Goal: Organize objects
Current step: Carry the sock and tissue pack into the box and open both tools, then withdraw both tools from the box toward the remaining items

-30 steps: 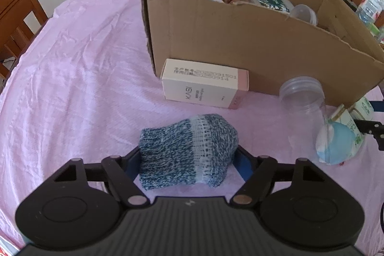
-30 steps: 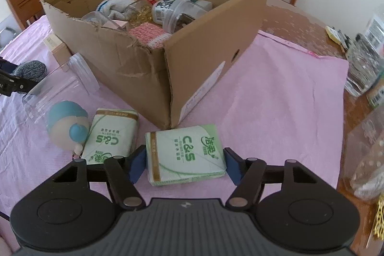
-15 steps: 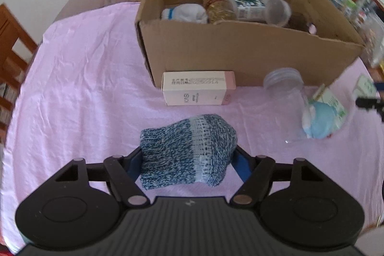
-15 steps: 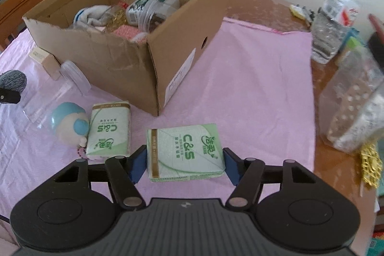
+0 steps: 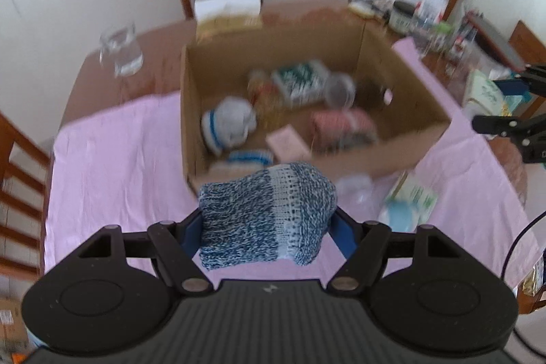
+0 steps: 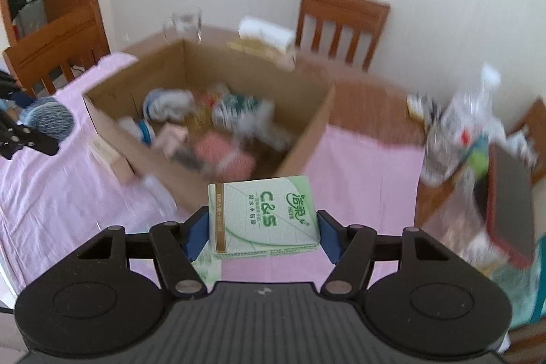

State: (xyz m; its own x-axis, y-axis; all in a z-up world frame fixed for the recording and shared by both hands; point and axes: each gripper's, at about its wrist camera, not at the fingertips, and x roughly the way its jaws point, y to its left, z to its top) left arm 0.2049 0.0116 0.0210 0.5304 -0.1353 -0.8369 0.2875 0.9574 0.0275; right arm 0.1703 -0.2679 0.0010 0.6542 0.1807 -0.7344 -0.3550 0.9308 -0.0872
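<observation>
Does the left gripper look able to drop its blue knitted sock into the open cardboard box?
Probably yes: the left gripper holds the blue knitted sock above the open cardboard box, with nothing between.

Both views are smeared by motion blur, so the contents of the cardboard box [image 5: 402, 156] read only as soft patches of white, pink, green and gold, and their labels cannot be made out. The rolled sock [image 5: 266, 214] covers the box's near wall and most of the blue pads gripping it. In the right wrist view the tissue pack [image 6: 264, 217] hides the box's near corner, and the bottles [image 6: 467, 125] at the tabletop's right edge blur into streaks. Each gripper body is cut off by the bottom edge.
</observation>
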